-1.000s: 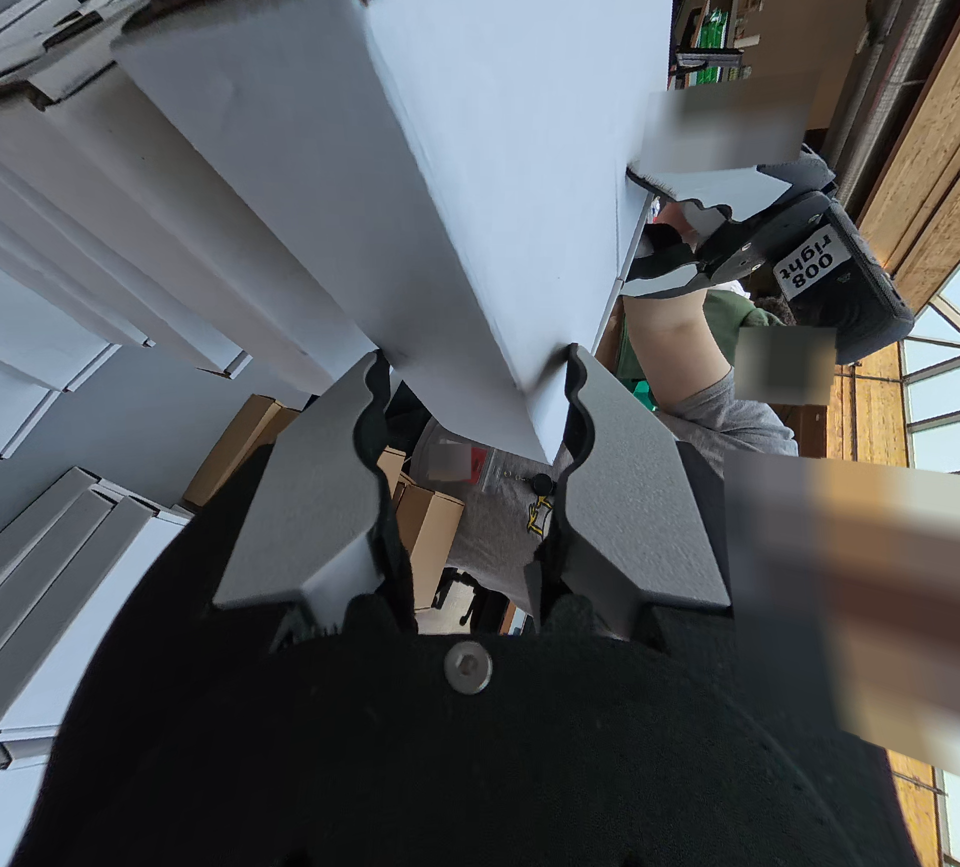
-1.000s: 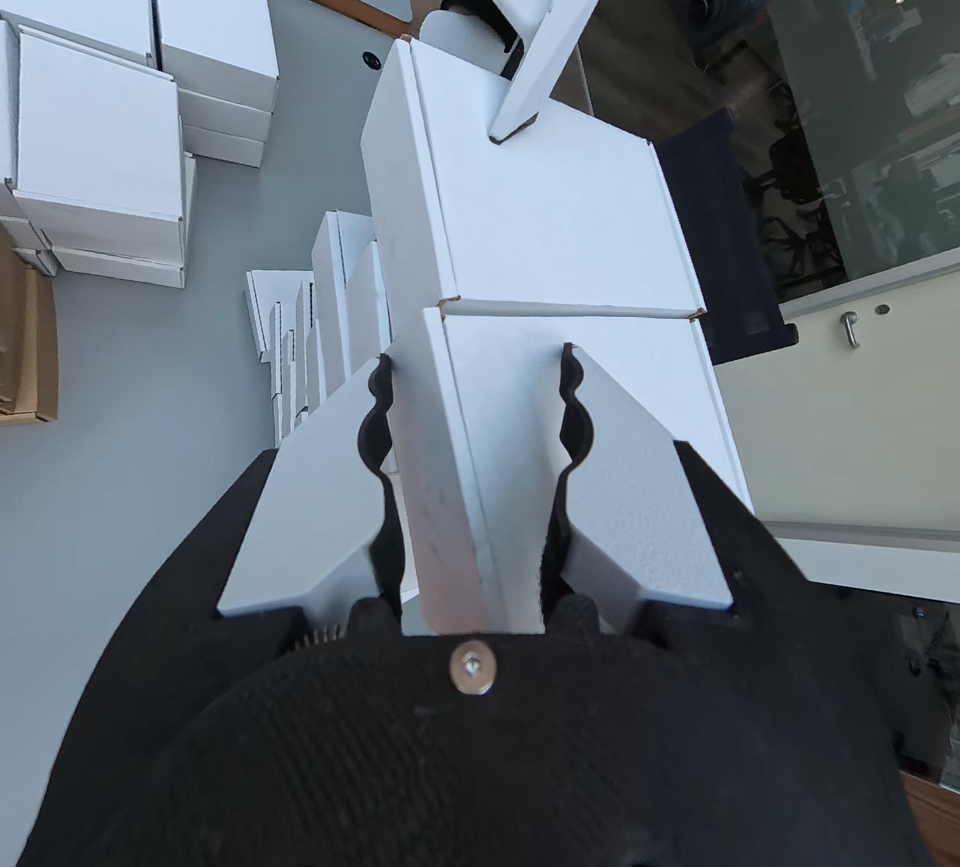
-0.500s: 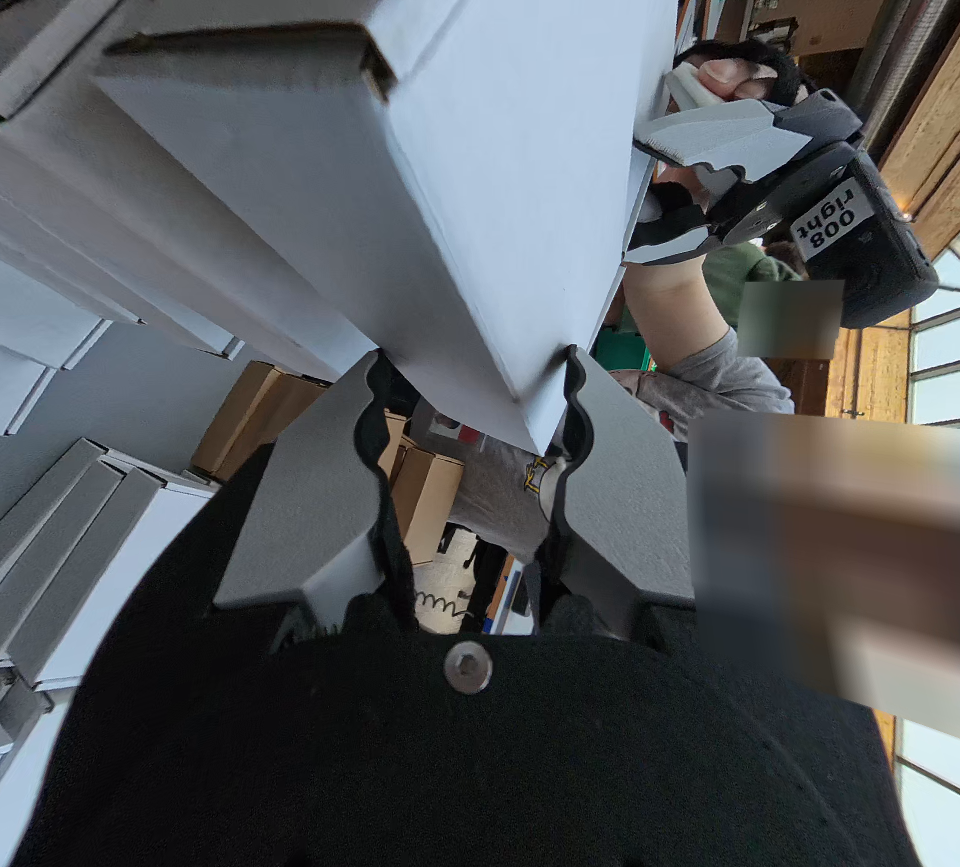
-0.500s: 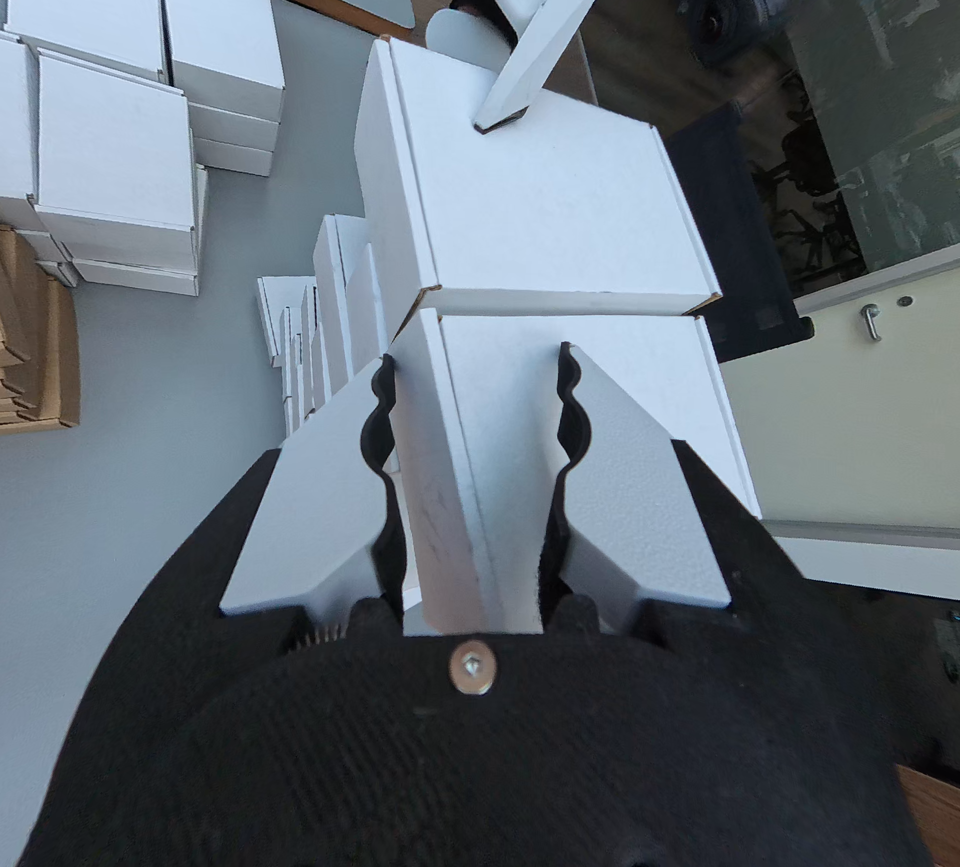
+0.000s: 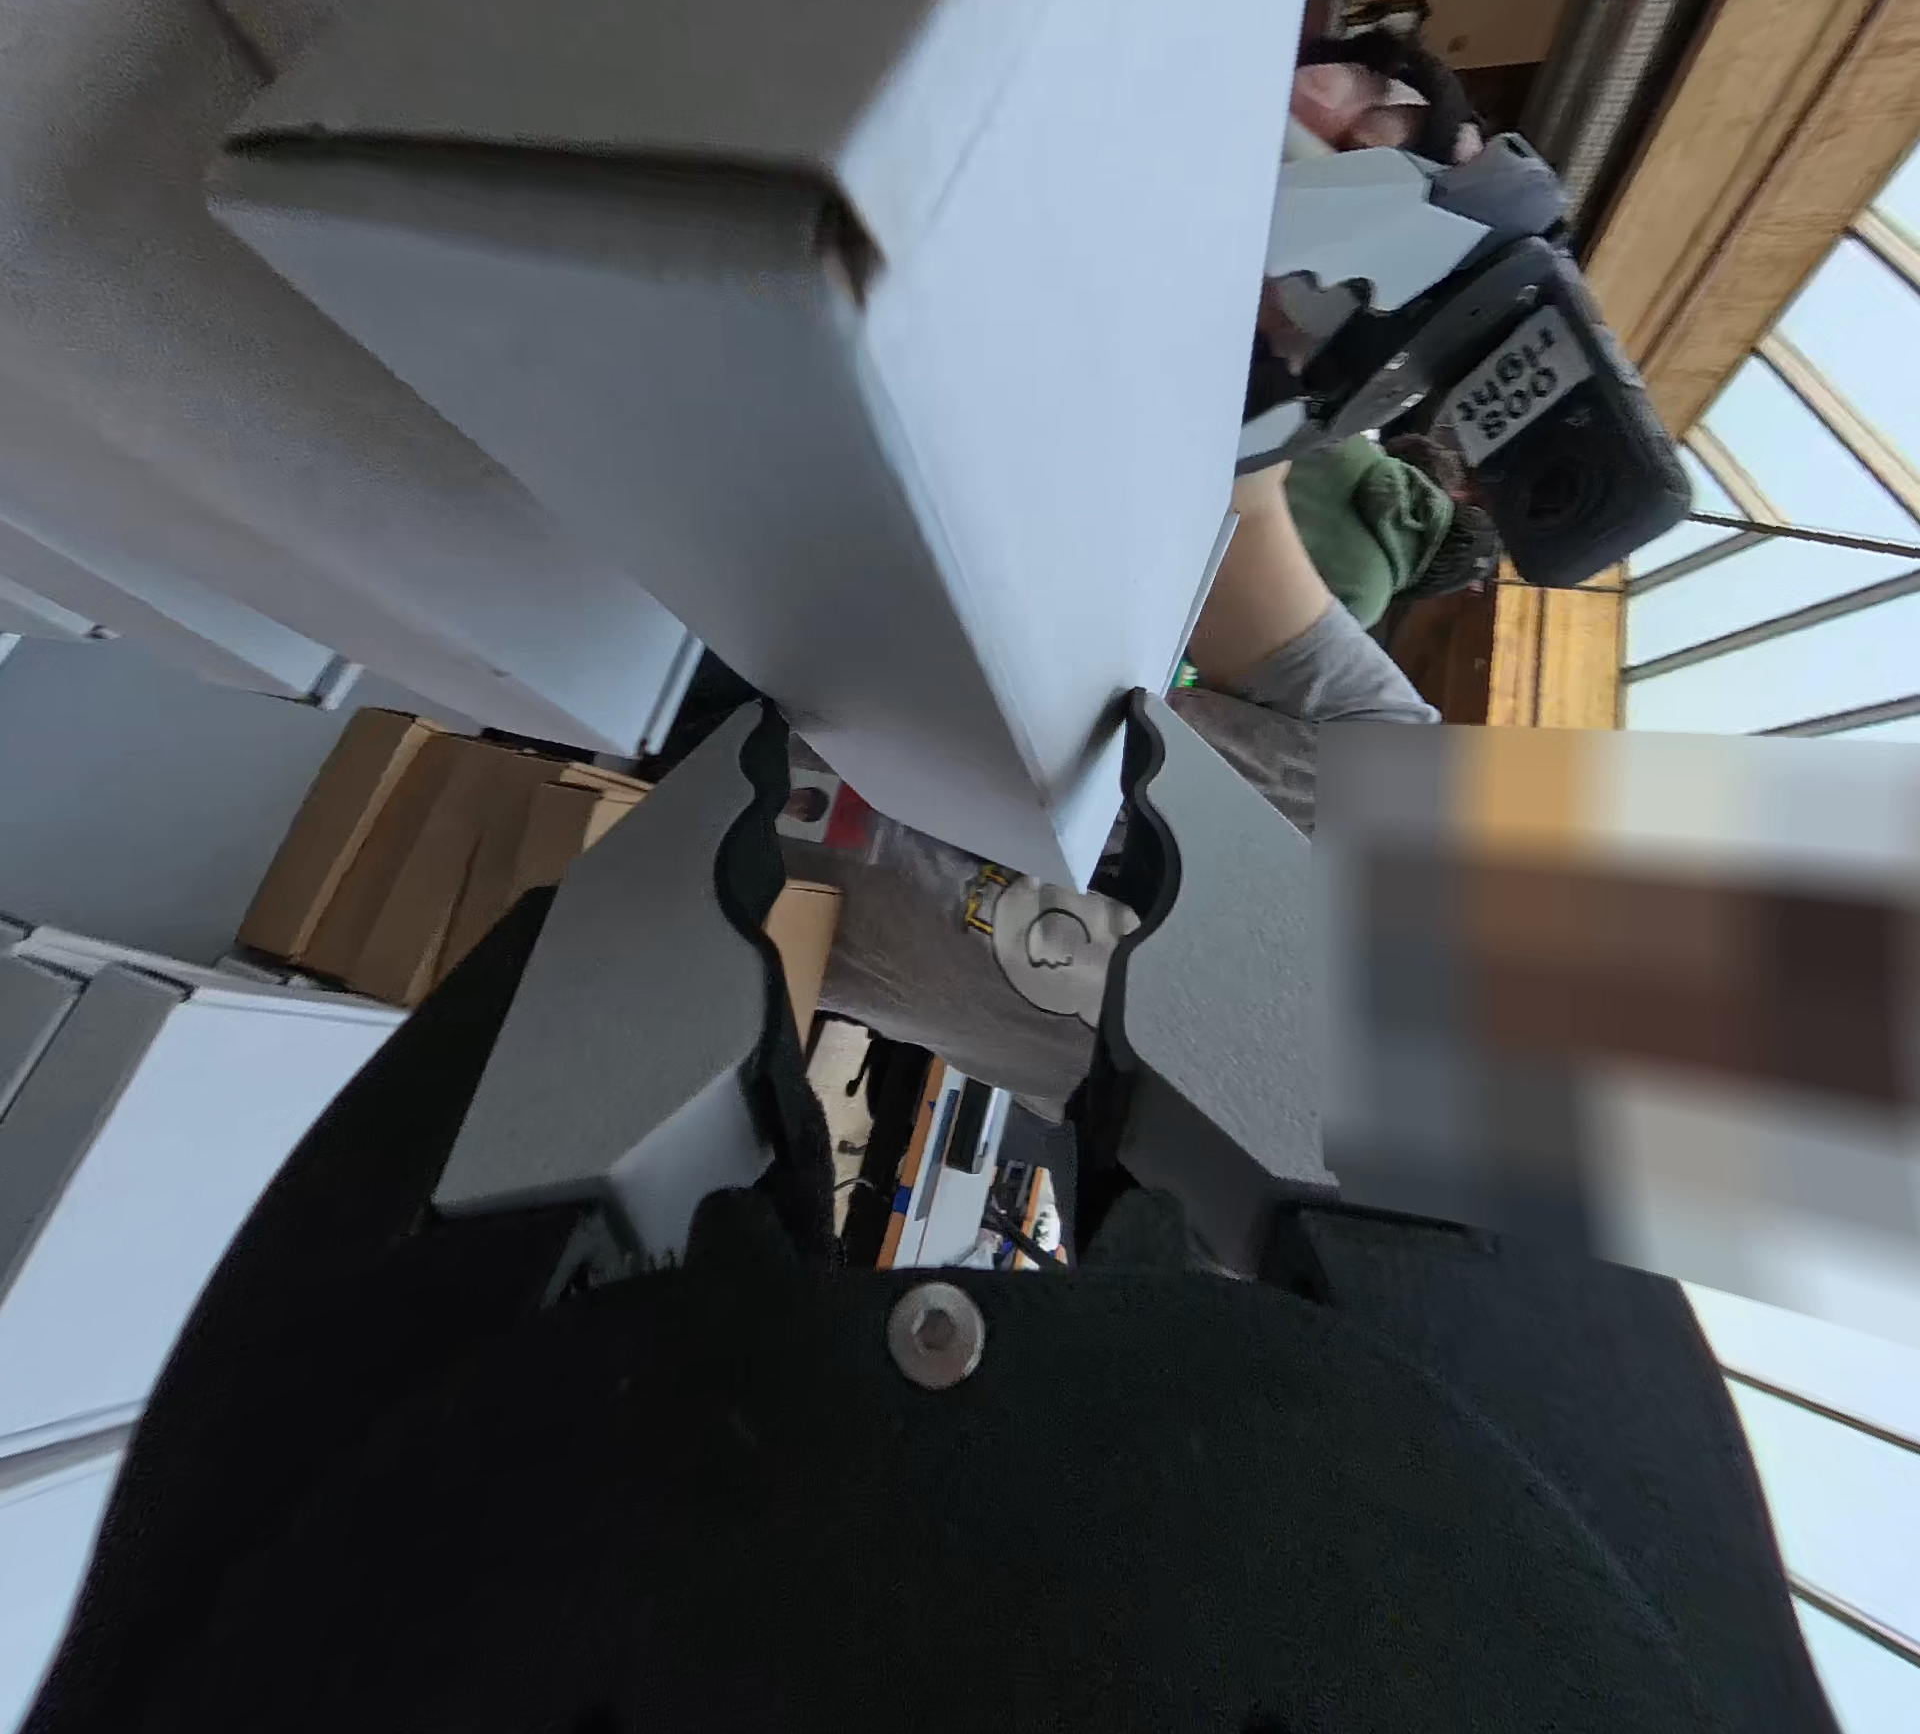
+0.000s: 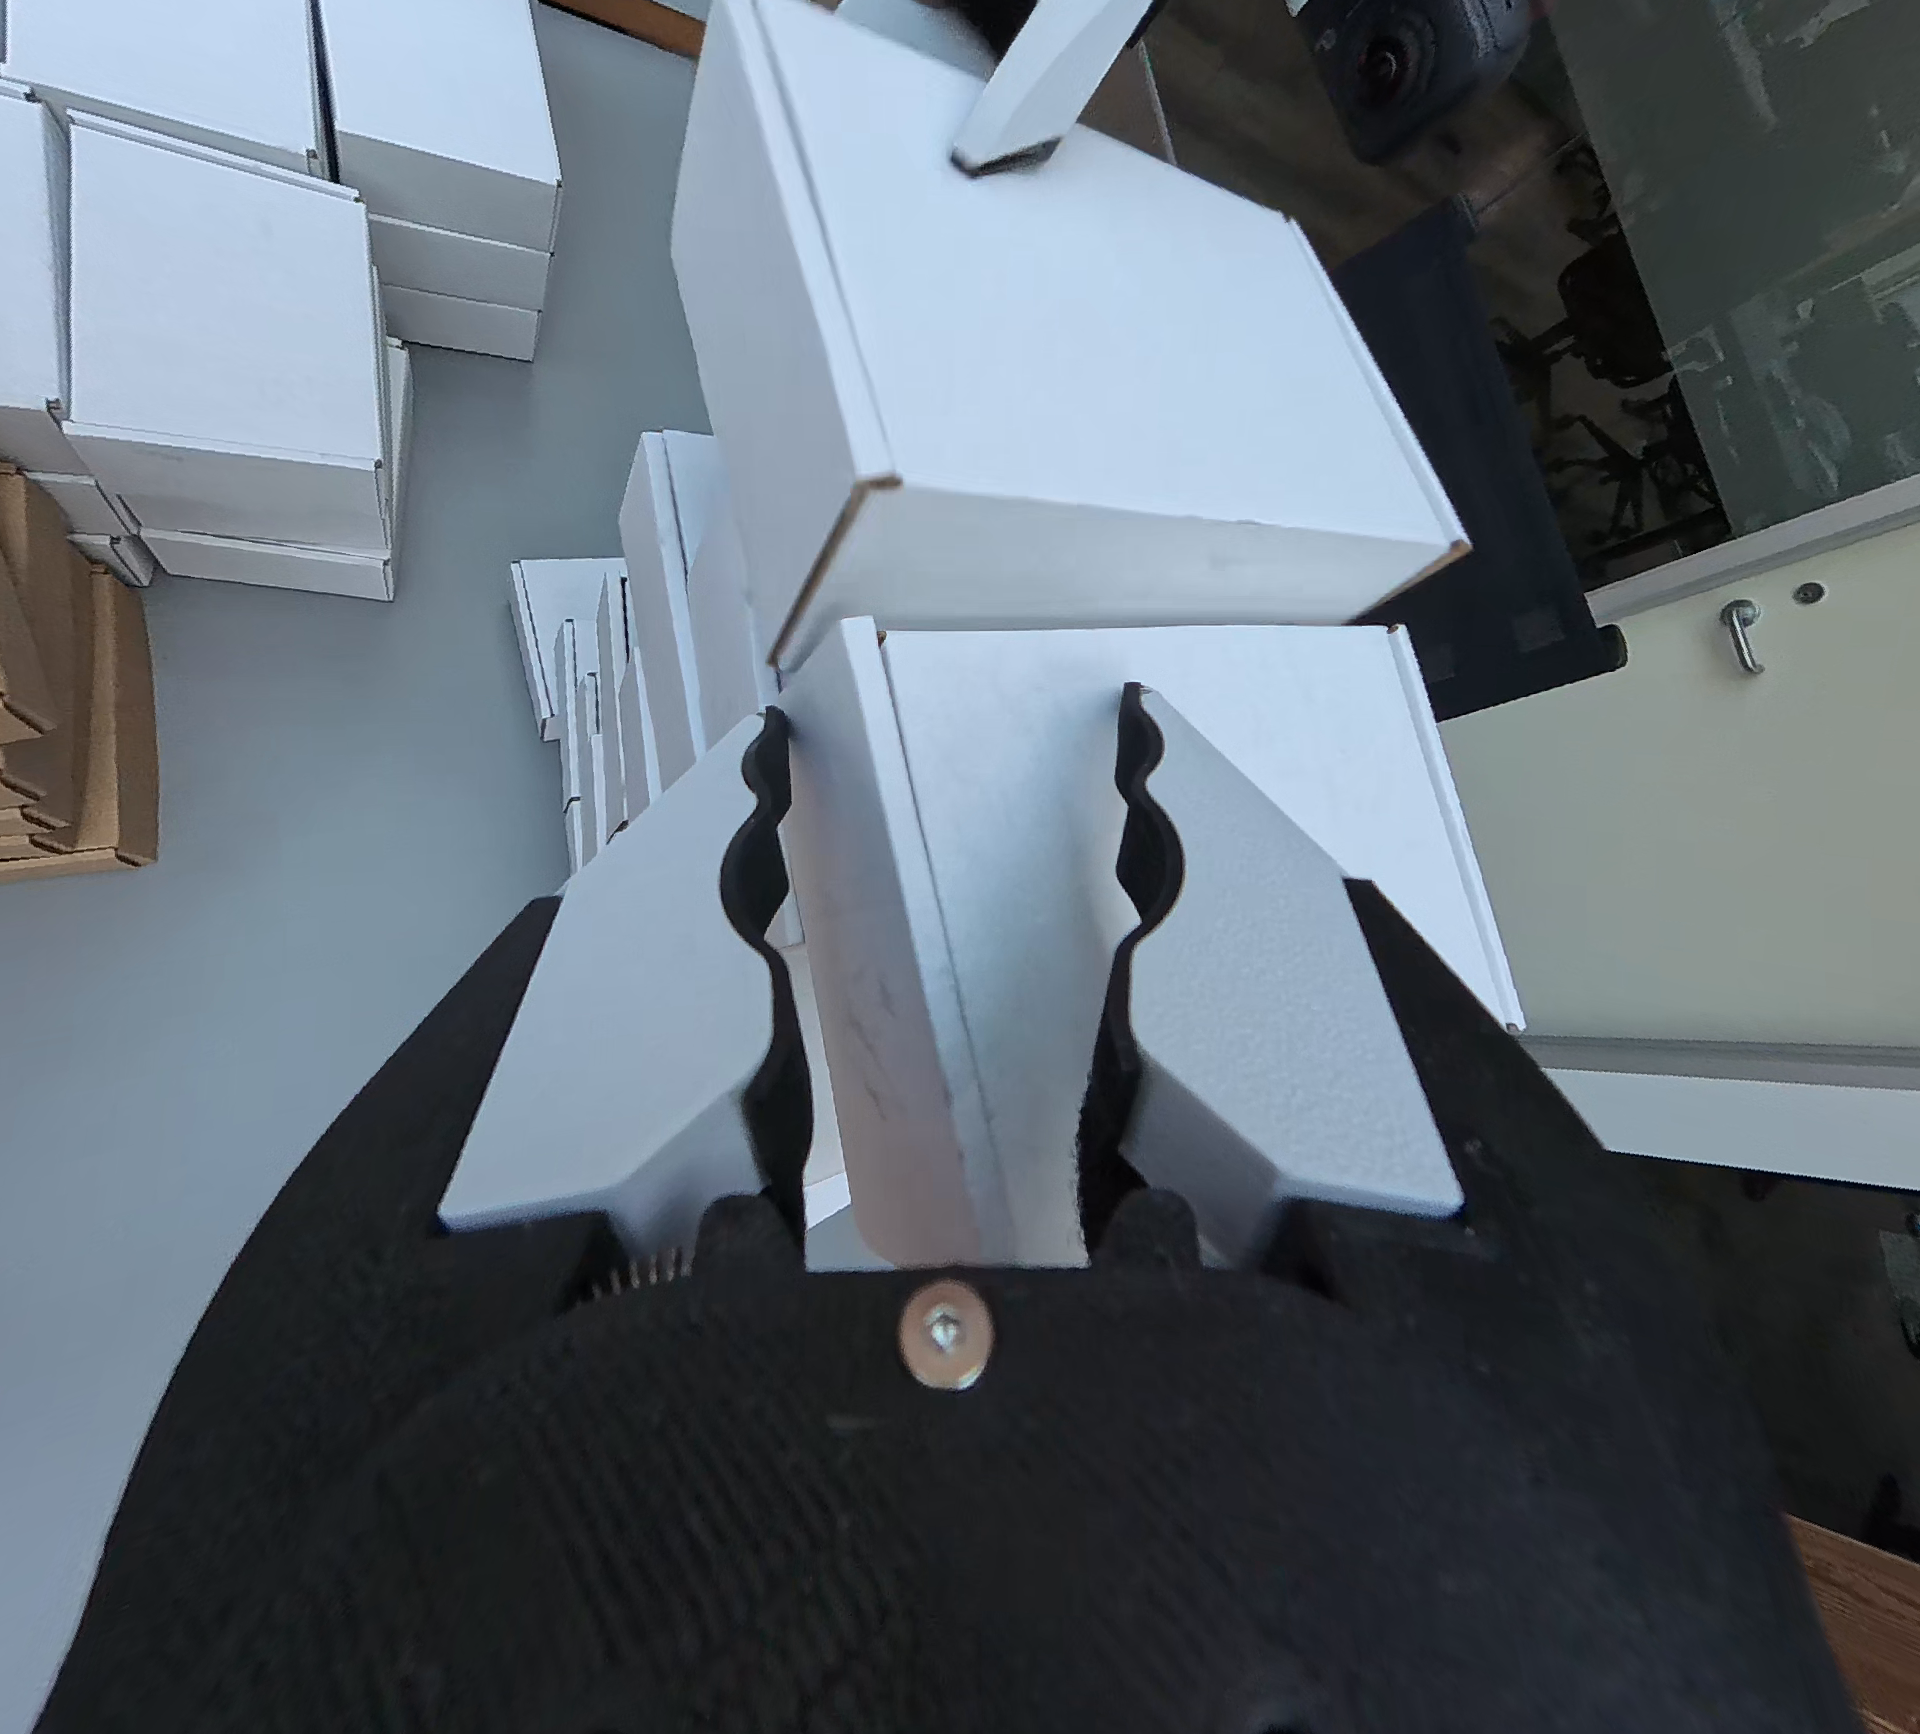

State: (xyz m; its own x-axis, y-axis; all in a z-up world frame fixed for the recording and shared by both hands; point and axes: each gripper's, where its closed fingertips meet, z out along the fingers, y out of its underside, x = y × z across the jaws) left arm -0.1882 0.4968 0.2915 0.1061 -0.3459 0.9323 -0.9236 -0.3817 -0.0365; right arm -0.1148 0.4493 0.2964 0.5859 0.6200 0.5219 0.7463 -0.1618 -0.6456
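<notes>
We are gripping two white boxes in the air above the grey counter (image 6: 260, 853): our right tongs (image 6: 951, 728) are clamping the near box (image 6: 997, 811), our left tongs (image 5: 940, 728) are clamping a corner of the far box (image 6: 1039, 313), tilted against it.

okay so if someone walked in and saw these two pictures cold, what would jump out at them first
Two white cardboard boxes held up in mid-air: the right gripper clamps the near box, and the left gripper grips a corner of the far box, whose near edge meets the other box. Behind them, to the left, stacks of white boxes sit on a grey table, with brown cardboard at the left edge.
</notes>
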